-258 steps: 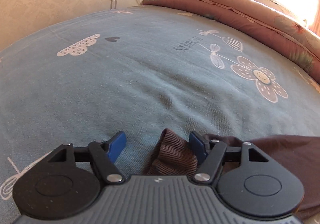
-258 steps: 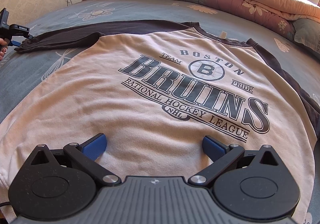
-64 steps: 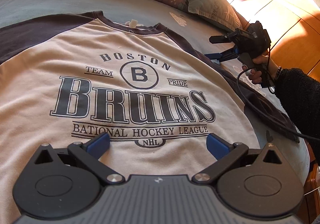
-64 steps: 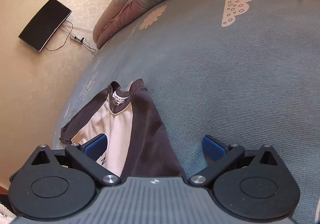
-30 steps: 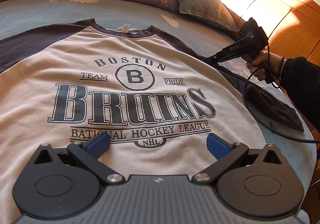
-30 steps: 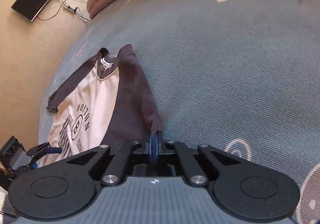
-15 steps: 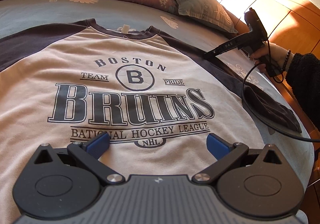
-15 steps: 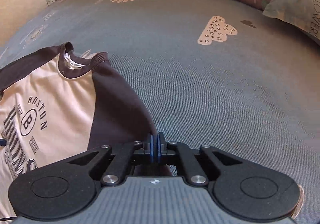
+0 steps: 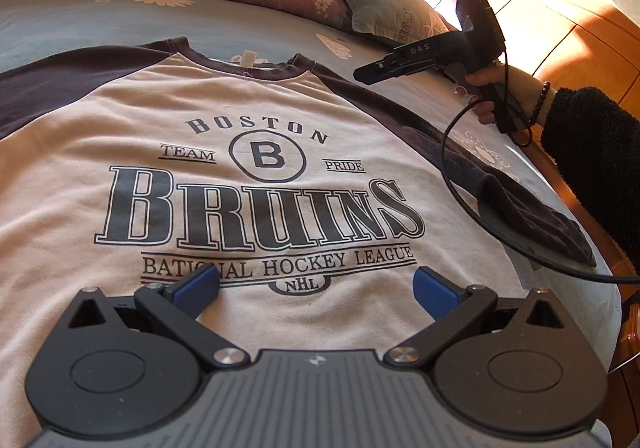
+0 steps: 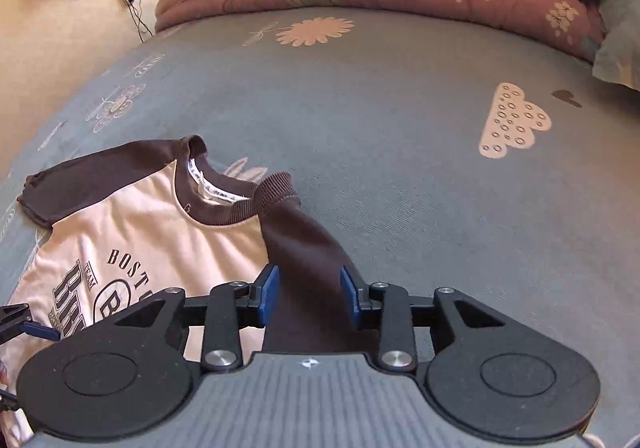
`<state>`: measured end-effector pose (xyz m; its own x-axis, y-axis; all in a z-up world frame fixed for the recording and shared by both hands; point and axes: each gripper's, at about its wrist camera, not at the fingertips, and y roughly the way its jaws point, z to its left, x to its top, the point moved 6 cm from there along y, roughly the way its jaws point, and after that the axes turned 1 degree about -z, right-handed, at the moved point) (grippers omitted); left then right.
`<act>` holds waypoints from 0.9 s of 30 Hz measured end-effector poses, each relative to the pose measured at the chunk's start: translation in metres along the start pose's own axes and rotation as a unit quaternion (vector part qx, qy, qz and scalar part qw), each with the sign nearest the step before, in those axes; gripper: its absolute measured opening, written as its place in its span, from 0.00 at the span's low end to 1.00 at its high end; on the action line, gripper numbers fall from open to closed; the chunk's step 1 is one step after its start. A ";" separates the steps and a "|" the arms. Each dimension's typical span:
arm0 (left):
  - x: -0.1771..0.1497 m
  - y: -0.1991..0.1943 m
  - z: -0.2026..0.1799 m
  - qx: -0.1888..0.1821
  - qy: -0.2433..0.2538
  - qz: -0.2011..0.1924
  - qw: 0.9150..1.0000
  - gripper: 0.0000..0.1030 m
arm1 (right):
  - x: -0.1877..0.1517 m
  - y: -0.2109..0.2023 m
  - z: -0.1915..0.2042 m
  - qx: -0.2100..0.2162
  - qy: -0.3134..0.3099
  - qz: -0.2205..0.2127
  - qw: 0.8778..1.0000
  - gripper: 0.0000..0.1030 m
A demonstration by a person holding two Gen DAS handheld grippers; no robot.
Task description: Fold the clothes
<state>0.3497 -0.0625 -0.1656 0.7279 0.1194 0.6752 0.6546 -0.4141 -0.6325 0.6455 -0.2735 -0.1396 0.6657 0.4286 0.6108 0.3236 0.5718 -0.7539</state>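
Sweatshirt (image 9: pixel 248 120) flat, print up, dark sleeves spread on bed (image 10: pixel 400 136).

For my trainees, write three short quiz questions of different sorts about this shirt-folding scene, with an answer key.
1. True or false: the left gripper is shut on the shirt.
2. Multiple choice: the dark sleeve lies between the fingers of which gripper? A) left B) right C) neither
3. Fill in: the biggest word printed on the shirt is ____.

Key:
1. False. Its fingers are spread wide above the shirt's lower front.
2. B. The right gripper is open, its blue pads on either side of the sleeve.
3. BRUINS
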 end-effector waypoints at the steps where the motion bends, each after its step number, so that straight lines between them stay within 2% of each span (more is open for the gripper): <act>1: 0.000 0.000 0.001 -0.004 -0.003 -0.001 1.000 0.99 | 0.004 0.009 0.001 -0.003 -0.004 0.001 1.000 0.39; 5: 0.000 -0.002 0.004 -0.016 -0.006 -0.005 1.000 0.99 | 0.017 0.037 0.006 -0.002 -0.021 -0.003 1.000 0.39; 6: 0.000 -0.002 0.005 -0.018 -0.006 -0.006 1.000 0.99 | 0.018 0.043 0.008 -0.019 -0.029 -0.002 0.999 0.34; 7: 0.000 -0.002 0.005 -0.020 -0.005 -0.007 1.000 0.99 | 0.020 0.050 0.010 -0.042 -0.038 -0.001 0.998 0.13; 8: 0.000 -0.003 0.005 -0.021 -0.003 -0.008 1.000 0.99 | 0.021 0.054 0.010 -0.066 -0.043 -0.005 0.997 0.06; 11: 0.000 -0.003 0.005 -0.020 0.000 -0.007 1.000 0.99 | 0.028 0.059 0.006 -0.080 -0.003 -0.023 0.997 0.06; 12: 0.000 -0.003 0.005 -0.020 0.002 -0.007 1.000 0.99 | 0.029 0.058 0.004 -0.082 0.004 -0.026 0.996 0.09; 13: 0.000 -0.003 0.005 -0.021 0.002 -0.007 1.000 0.99 | 0.030 0.055 0.006 -0.087 0.004 -0.027 0.996 0.17; 14: 0.000 -0.003 0.004 -0.020 0.003 -0.006 1.000 0.99 | 0.029 0.046 0.008 -0.091 0.002 -0.027 0.995 0.22; 19: 0.001 -0.001 0.003 -0.012 0.005 -0.001 1.000 0.99 | 0.001 -0.032 0.014 -0.084 -0.009 -0.030 0.996 0.44; 22: 0.001 0.000 0.001 -0.008 0.006 0.003 1.000 0.99 | -0.037 -0.083 -0.007 -0.101 0.007 -0.020 0.995 0.46; 27: 0.002 0.002 0.000 0.000 0.009 0.008 1.000 0.99 | -0.134 -0.155 -0.058 -0.135 0.093 -0.007 0.986 0.46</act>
<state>0.3522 -0.0632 -0.1651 0.7347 0.0971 0.6714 0.6427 -0.4163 -0.6431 0.5451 -0.4599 -0.1192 0.7642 0.2716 0.5850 0.4836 0.3589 -0.7983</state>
